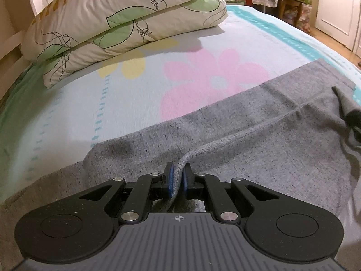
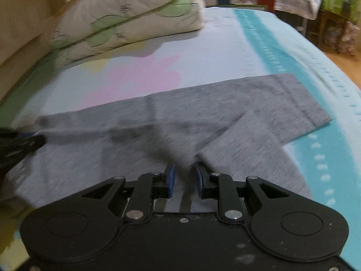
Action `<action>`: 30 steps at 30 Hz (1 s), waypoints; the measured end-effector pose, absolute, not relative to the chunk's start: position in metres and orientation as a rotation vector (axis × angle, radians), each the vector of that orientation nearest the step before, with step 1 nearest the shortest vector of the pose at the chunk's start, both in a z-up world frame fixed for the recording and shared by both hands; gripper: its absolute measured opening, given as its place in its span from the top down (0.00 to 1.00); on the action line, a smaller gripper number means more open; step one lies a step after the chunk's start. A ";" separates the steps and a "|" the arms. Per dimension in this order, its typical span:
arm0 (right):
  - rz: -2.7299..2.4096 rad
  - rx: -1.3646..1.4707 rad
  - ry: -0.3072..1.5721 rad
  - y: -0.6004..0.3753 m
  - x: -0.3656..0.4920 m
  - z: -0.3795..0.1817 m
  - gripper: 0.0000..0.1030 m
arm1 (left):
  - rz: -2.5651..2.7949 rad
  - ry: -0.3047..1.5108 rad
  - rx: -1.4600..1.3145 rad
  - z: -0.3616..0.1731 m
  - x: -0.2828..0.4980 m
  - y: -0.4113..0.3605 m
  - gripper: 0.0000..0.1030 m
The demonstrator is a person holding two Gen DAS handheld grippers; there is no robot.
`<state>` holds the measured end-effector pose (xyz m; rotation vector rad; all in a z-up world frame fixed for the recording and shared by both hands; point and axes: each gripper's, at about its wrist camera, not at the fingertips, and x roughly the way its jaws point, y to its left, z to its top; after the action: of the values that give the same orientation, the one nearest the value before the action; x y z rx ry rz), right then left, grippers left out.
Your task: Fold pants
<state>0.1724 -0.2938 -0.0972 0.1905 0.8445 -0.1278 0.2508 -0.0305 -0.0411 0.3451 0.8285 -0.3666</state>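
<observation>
Grey pants (image 1: 225, 140) lie across the flowered bedspread (image 1: 112, 103). My left gripper (image 1: 178, 171) is shut on a raised fold of the grey fabric, which runs as a ridge toward the far right. In the right wrist view the pants (image 2: 225, 103) spread from the left to a hemmed end at the right. My right gripper (image 2: 183, 174) is shut on a bunched fold of the pants, lifted slightly. The left gripper's black tip (image 2: 27, 144) shows at the left edge, holding the fabric. The right gripper's dark tip (image 1: 354, 122) shows at the right edge of the left wrist view.
Two stacked pillows (image 1: 117, 22) lie at the head of the bed, also in the right wrist view (image 2: 126, 20). A turquoise stripe (image 2: 282, 58) runs along the bed's right edge. Furniture (image 1: 291, 6) and wooden floor lie beyond the bed.
</observation>
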 end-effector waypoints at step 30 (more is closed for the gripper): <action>-0.451 0.207 0.541 -0.432 0.130 -0.003 0.96 | -0.370 0.688 0.259 -0.004 0.212 -0.014 0.92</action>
<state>0.1303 -0.4320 -0.0029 0.2071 0.5410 -0.4514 0.2120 -0.0140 -0.0041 0.2594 0.6881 -0.3702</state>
